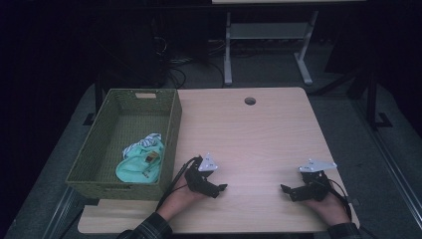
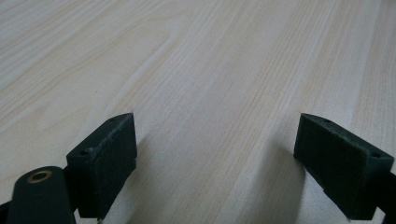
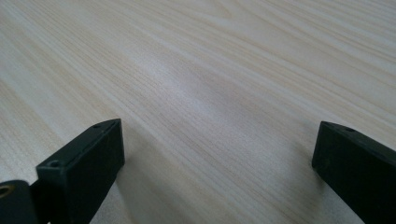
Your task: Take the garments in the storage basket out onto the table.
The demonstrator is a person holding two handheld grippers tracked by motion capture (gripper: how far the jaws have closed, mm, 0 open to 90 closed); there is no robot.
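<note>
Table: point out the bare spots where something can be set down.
Free: the table between basket and right edge, from the round hole forward, including between left gripper and right gripper. Crowded: the basket's near end, with bunched cloths.

We find the table (image 1: 259,129) at frame centre, the basket (image 1: 171,134) on its left edge, and cloths (image 1: 141,162) in the basket's near end. The left gripper (image 1: 219,188) sits lower centre, just right of the basket; the right gripper (image 1: 287,190) sits lower right, well apart.
</note>
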